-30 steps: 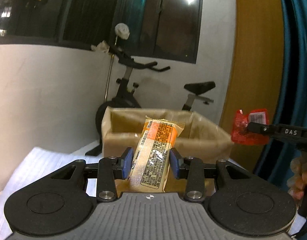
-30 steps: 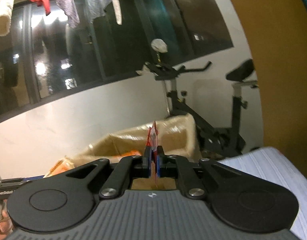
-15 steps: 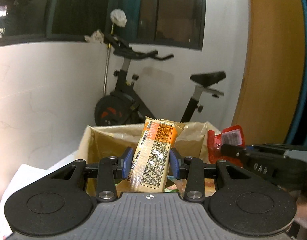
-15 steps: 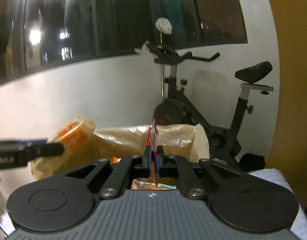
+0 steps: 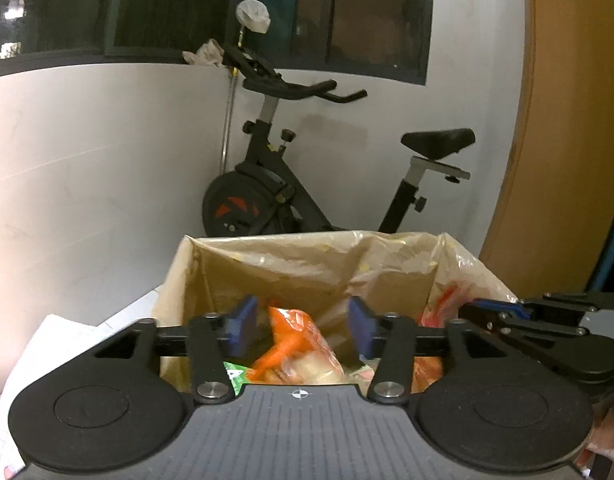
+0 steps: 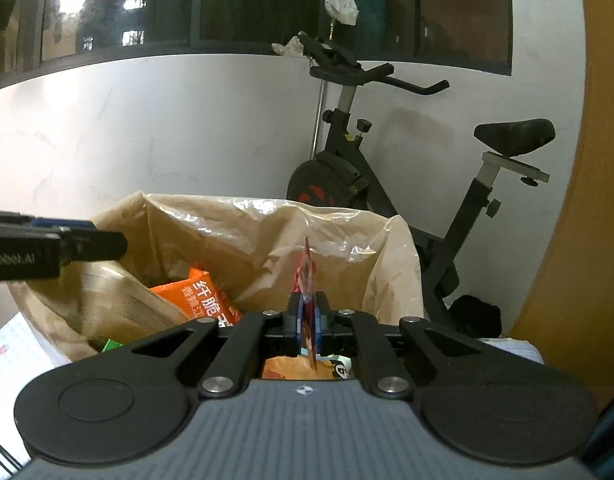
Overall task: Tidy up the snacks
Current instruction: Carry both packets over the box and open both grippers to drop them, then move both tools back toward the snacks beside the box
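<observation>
A cardboard box (image 5: 307,242) lined with a clear plastic bag holds several snack packs. Over it hangs my left gripper (image 5: 303,326), its jaws opening and its pads touching nothing. Below them the orange pack (image 5: 293,344) lies blurred among the snacks. In the right wrist view my right gripper (image 6: 307,314) is shut on a thin red sachet (image 6: 306,276) standing upright above the box (image 6: 267,210). An orange pack with white characters (image 6: 205,300) lies inside. The left gripper (image 6: 115,245) reaches in from the left edge. The right gripper (image 5: 477,310) shows at the box's right wall.
An exercise bike (image 5: 275,184) stands behind the box against the white wall. A wooden panel (image 5: 567,120) fills the right side. White gridded cloth (image 5: 55,344) covers the table left of the box. A green packet (image 5: 233,374) lies at the box's near edge.
The left gripper came over the box, opened its jaws and let go of the orange pack, which dropped in. The right gripper with the red sachet moved in over the box too.
</observation>
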`<state>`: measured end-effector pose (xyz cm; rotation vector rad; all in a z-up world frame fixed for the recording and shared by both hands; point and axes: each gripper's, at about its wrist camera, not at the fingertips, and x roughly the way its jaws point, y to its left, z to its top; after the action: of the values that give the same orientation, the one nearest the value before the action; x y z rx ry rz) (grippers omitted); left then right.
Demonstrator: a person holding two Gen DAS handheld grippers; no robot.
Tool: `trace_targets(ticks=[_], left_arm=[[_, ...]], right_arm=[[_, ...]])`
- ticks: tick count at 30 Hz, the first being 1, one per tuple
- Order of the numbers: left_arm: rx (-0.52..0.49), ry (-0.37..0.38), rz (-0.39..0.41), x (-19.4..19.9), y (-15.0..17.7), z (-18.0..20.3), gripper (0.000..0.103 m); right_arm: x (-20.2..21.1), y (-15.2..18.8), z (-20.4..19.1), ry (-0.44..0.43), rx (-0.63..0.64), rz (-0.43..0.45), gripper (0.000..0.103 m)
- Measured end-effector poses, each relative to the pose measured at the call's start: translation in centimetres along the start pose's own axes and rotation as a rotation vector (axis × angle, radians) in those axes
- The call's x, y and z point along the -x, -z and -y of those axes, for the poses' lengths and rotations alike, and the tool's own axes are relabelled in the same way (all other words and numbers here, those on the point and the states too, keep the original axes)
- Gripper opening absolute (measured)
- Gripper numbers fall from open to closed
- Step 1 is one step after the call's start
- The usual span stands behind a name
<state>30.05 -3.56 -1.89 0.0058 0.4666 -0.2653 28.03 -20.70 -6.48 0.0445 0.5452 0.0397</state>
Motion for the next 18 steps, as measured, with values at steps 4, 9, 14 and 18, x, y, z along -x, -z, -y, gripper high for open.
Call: trace_targets(ticks=[4, 9, 14, 18], left_arm=[[-0.005, -0.003, 0.016, 1.2, -0.1, -0.2, 0.065], [-0.022, -0.016, 0.024, 2.9, -0.1, -0.6, 0.067], [-0.025, -0.035, 0.04, 5.5, 0.2, -1.4, 0.07], [-0.005, -0.034, 0.044, 7.4, 0.6, -2.2, 0.07]], right_arm=[[1.0, 0.0, -0.3, -0.021, -0.007, 0.011, 0.027], [2.8, -0.1, -0.7, -0.041, -0.011, 0.036, 0.042], [4.8, 0.3, -1.1, -0.056, -0.041, 0.035, 0.049], [6.3, 1.2, -1.4, -0.066, -0.054, 0.026, 0.049]])
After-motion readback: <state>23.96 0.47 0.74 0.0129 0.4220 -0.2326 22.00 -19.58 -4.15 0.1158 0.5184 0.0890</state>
